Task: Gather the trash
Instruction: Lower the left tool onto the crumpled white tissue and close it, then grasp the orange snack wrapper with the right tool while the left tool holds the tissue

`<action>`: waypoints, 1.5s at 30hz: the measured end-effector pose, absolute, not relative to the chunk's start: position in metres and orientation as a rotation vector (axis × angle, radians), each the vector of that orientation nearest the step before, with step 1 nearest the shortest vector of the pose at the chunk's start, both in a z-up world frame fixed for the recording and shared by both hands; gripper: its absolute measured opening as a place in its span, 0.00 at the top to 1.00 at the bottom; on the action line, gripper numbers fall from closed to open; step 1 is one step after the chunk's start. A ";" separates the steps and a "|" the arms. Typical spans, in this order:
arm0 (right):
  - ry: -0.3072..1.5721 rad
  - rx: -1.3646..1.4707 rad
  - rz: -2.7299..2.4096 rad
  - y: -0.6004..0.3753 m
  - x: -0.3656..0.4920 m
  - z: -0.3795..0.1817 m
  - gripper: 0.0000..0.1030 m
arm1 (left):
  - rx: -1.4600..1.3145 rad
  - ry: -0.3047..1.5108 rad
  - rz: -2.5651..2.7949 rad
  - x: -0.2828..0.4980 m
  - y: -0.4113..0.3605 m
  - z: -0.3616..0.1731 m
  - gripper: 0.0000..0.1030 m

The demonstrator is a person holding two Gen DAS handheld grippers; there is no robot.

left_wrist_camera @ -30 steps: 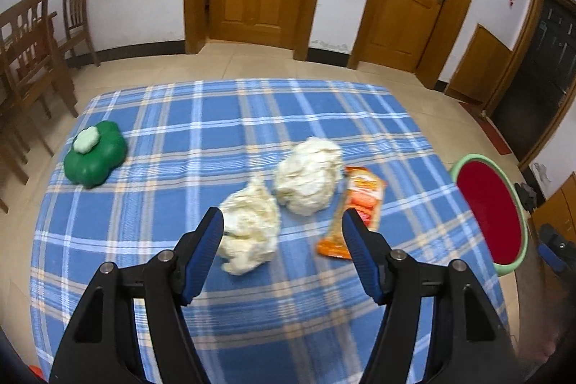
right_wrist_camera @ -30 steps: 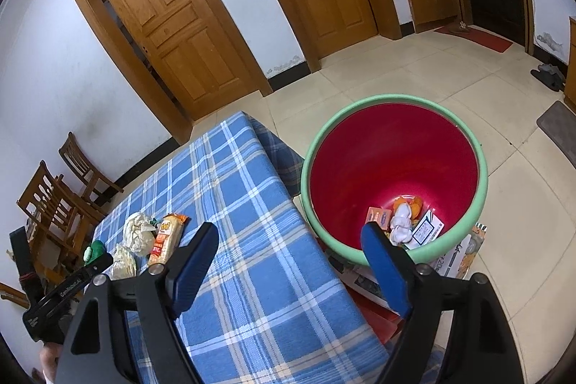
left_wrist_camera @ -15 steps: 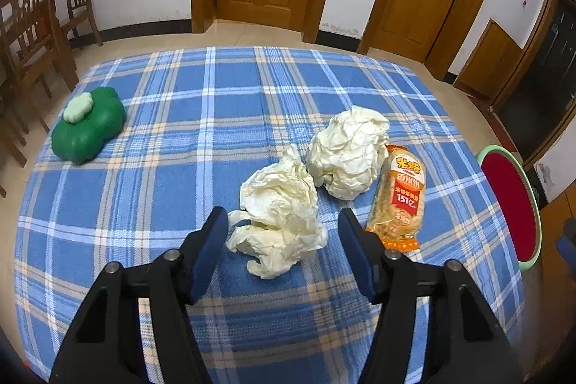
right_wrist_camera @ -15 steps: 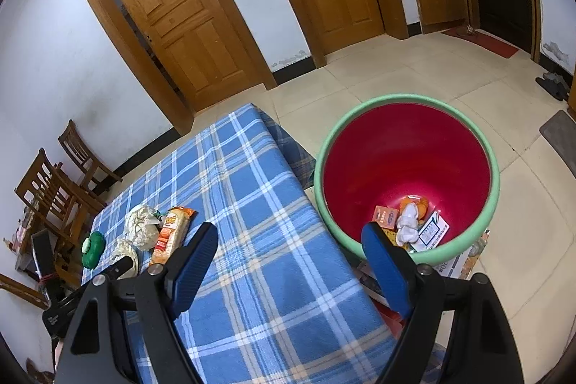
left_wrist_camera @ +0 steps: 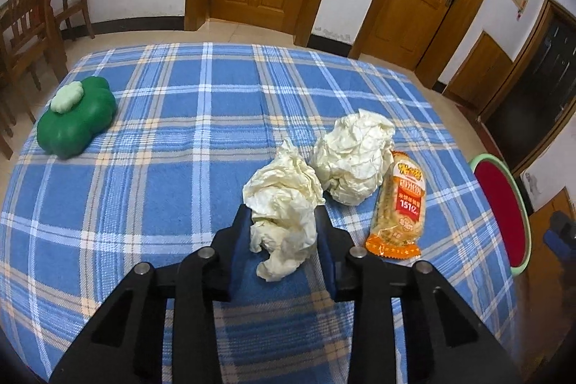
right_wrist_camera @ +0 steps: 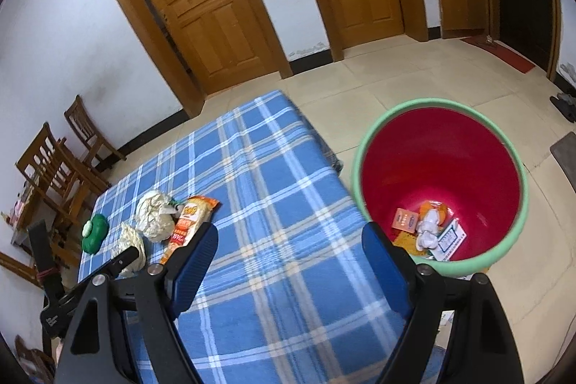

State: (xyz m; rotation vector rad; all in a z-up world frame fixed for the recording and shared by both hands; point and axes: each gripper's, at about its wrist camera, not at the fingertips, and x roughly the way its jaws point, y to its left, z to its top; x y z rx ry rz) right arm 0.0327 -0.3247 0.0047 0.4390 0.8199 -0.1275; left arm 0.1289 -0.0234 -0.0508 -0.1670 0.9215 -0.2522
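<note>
Your left gripper (left_wrist_camera: 282, 225) sits low over the tablecloth (left_wrist_camera: 172, 168), fingers clamped on the near crumpled paper wad (left_wrist_camera: 282, 207) between them. Your right gripper (right_wrist_camera: 288, 261) hovers high with fingers spread wide and empty, the red bin (right_wrist_camera: 504, 261) just beyond its right fingertip.

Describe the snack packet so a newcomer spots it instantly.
On the blue plaid table, look toward the edge nearest the red bin. The snack packet lies flat beside two crumpled paper wads; it alone is orange, long and printed.
</note>
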 end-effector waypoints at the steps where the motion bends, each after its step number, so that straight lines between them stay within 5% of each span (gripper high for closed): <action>1: 0.826 0.435 -0.118 -0.321 0.036 0.004 0.18 | -0.176 0.917 -0.250 0.128 -0.021 -0.050 0.67; 36: 1.014 0.265 0.056 -0.197 0.125 -0.056 0.18 | -0.431 0.864 -0.195 0.107 0.041 -0.049 0.67; 42: 0.987 0.224 0.046 -0.195 0.126 -0.057 0.32 | -0.435 0.870 -0.200 0.105 0.040 -0.051 0.67; 45: 0.977 0.204 0.027 -0.198 0.125 -0.057 0.49 | -0.434 0.873 -0.209 0.103 0.037 -0.050 0.67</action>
